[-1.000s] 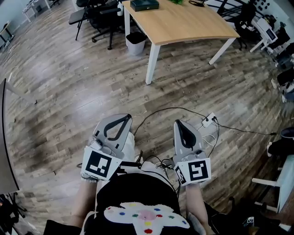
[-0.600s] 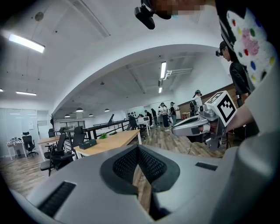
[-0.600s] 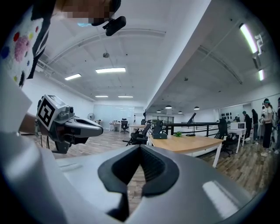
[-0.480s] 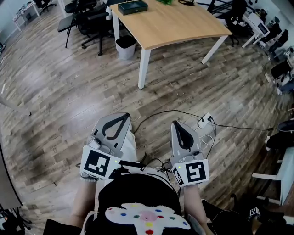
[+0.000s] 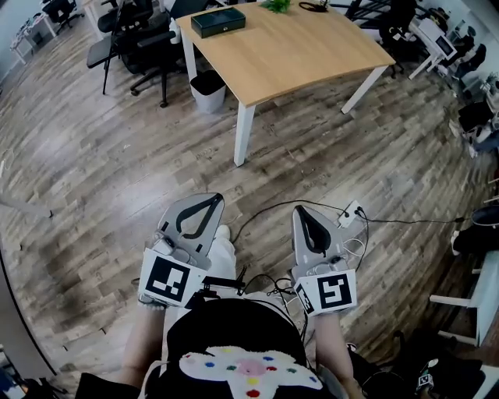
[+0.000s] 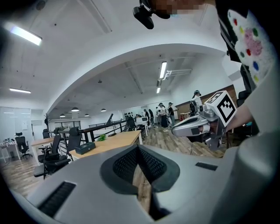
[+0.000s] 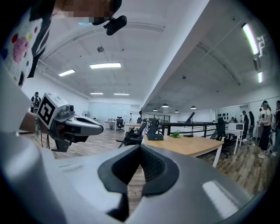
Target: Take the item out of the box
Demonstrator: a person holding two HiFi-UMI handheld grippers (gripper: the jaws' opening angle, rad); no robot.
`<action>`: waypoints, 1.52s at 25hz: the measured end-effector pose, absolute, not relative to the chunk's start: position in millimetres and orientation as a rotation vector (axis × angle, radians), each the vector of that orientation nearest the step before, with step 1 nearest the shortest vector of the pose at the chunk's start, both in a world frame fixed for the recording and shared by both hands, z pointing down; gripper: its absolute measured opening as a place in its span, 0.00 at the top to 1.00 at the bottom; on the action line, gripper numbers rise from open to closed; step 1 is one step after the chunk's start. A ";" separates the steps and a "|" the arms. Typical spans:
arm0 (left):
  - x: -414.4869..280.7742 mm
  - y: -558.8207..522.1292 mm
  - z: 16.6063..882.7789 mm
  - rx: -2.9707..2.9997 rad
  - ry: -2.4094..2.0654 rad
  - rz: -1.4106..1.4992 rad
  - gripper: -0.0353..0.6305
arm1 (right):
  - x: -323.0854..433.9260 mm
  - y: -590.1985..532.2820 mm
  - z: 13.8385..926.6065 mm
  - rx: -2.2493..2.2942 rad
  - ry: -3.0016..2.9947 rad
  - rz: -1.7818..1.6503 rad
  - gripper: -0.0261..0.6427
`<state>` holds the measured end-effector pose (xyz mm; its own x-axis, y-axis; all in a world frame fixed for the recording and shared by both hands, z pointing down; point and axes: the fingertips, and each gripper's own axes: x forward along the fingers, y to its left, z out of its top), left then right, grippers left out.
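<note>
A dark green box (image 5: 218,22) lies near the far left corner of a light wooden table (image 5: 304,51), well ahead of me. The same box (image 6: 85,148) shows small in the left gripper view, and the box (image 7: 155,137) also appears in the right gripper view. I hold my left gripper (image 5: 204,198) and right gripper (image 5: 305,210) low, close to my body, side by side over the wood floor, pointing toward the table. Both stand shut with nothing between the jaws. What the box contains is hidden.
Black office chairs (image 5: 132,39) and a grey bin (image 5: 207,82) stand left of the table. A power strip (image 5: 348,212) with black cables lies on the floor by my right gripper. A small plant (image 5: 274,5) sits on the table. People (image 6: 164,114) stand far off.
The table and box have come nearer and slid lower in the head view. Both grippers keep the same place in front of my body, still shut.
</note>
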<state>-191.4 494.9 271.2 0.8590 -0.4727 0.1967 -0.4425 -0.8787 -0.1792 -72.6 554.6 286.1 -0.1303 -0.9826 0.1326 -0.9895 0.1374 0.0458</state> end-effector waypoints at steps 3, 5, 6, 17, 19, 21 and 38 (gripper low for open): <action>-187.7 455.5 267.7 -2.904 0.713 -0.358 0.94 | -67.9 517.4 282.5 1.995 -2.255 0.087 0.95; -185.4 428.1 266.1 -2.912 0.720 -0.359 0.94 | -64.8 491.5 280.0 2.001 -2.249 0.092 0.95; -184.2 415.5 265.3 -2.916 0.722 -0.358 0.94 | -63.5 479.4 278.3 2.003 -2.247 0.091 0.95; -166.8 301.1 267.2 -2.983 0.683 -0.335 0.94 | -48.3 364.4 268.7 2.039 -2.211 0.075 0.95; -167.3 284.5 266.7 -3.043 0.708 -0.300 0.94 | -46.8 351.3 268.4 2.047 -2.203 0.072 0.95; -170.2 269.2 266.3 -3.042 0.733 -0.290 0.94 | -46.7 342.8 270.2 2.051 -2.195 0.076 0.95; -161.0 238.8 264.5 -2.922 0.687 -0.338 0.94 | -31.8 310.3 257.6 2.039 -2.201 0.018 0.95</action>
<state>-161.0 238.8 264.5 0.8722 -0.4516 0.1881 -0.4247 -0.8898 -0.1672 -31.8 310.3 257.6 -0.0712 -0.9912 0.1114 -0.9929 0.0811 0.0870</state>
